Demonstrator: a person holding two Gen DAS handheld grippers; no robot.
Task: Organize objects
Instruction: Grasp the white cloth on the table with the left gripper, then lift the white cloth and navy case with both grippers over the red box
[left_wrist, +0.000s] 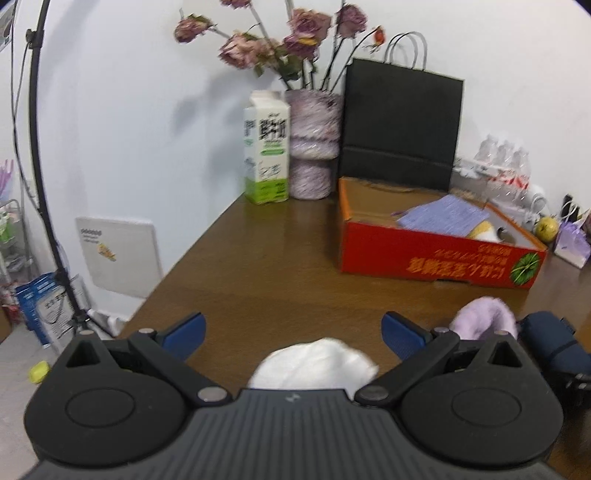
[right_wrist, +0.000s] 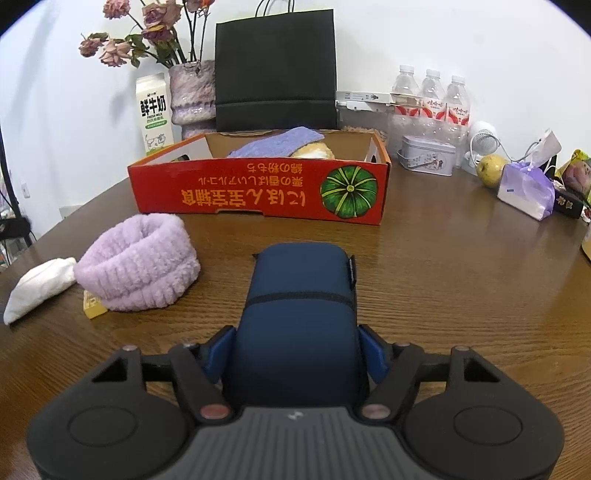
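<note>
On the left, a soft white pouch (left_wrist: 314, 363) is being straddled by the wide-open left gripper (left_wrist: 293, 334), untouched. On the right, the navy case (right_wrist: 299, 314) is being clamped at its padded, likely light near end by the right gripper (right_wrist: 295, 352), just before the red box (right_wrist: 258, 195).

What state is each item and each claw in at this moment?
Left claw: open, empty, above white cloth pouch.
Right claw: shut on navy zippered fabric case, which lies on the table.
Red cardboard box: open-topped, holding lilac towel.
Fluffy lilac headband: lying loose.
Milk carton: upright, closed.
</note>
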